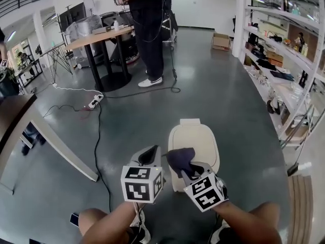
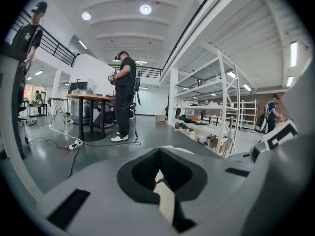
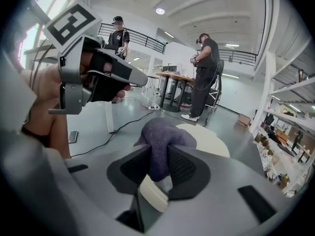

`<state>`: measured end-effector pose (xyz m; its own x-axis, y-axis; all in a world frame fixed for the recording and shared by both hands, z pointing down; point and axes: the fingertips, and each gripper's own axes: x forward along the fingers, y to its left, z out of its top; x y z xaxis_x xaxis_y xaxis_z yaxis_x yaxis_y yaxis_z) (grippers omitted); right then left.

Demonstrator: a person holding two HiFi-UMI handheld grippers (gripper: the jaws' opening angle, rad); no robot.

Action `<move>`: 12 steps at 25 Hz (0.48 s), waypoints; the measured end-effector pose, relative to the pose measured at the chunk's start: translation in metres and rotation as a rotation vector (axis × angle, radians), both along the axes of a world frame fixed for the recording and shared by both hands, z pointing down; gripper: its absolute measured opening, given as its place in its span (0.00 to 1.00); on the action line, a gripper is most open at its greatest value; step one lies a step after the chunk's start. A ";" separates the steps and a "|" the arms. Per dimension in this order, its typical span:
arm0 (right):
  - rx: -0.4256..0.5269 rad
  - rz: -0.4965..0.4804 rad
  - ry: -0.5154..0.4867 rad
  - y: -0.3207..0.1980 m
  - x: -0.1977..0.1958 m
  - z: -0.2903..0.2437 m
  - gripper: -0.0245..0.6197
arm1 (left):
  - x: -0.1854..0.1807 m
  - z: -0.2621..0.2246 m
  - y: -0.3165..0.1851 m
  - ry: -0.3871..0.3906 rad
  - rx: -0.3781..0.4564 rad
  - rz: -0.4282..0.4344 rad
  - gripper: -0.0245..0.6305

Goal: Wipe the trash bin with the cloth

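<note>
Head view, left to right: left gripper (image 1: pixel 150 154) empty with jaws drawn together, just beside cream trash bin (image 1: pixel 196 140) standing lid-down on grey floor (image 1: pixel 228 100), contents unseen, then crumpled dark purple cloth (image 1: pixel 180 159) pinched tight in right gripper (image 1: pixel 187 169) over bin's near edge.

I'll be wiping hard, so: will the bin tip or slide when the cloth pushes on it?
Likely light: the bin looks like cream plastic. It stands free on the smooth floor, so it may slide, or tip if pushed near the top. The cloth bunches limply in the right gripper, so pressing downward seems safer.
</note>
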<state>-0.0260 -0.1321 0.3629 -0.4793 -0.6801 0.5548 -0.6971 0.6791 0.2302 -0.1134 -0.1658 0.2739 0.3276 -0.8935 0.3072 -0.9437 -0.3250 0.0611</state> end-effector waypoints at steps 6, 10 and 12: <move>-0.046 -0.029 0.054 0.001 -0.018 0.018 0.18 | -0.015 0.025 0.013 -0.017 -0.045 -0.021 0.04; -0.073 -0.026 0.084 0.000 -0.019 0.028 0.18 | -0.017 0.033 0.017 -0.003 -0.075 -0.024 0.04; -0.081 -0.025 0.081 0.000 -0.019 0.028 0.18 | -0.014 0.031 0.017 -0.007 -0.070 -0.020 0.04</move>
